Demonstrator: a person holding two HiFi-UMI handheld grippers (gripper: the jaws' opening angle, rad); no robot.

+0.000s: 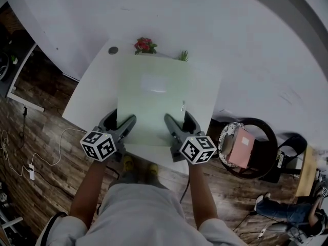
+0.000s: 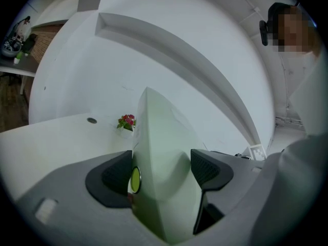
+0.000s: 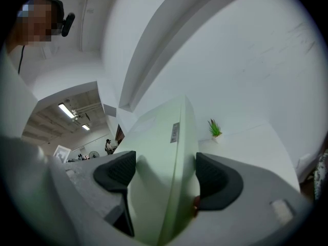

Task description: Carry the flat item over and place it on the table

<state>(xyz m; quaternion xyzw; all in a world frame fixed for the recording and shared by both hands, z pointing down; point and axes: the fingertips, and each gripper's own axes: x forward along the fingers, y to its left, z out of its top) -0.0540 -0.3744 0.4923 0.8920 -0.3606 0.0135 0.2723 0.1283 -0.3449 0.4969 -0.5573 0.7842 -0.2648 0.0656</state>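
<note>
A flat pale-green board is held level over the white table, reaching toward the wall. My left gripper is shut on its near left edge and my right gripper is shut on its near right edge. In the left gripper view the flat pale-green board runs between the dark pads of my left gripper. In the right gripper view the flat pale-green board, with a small label on its side, is clamped in my right gripper. Whether the board touches the table I cannot tell.
A small pot of red flowers and a small green plant stand at the table's far edge by the white wall. A round cable hole lies at the far left. A black chair with a pink item stands right; cables trail on the wooden floor.
</note>
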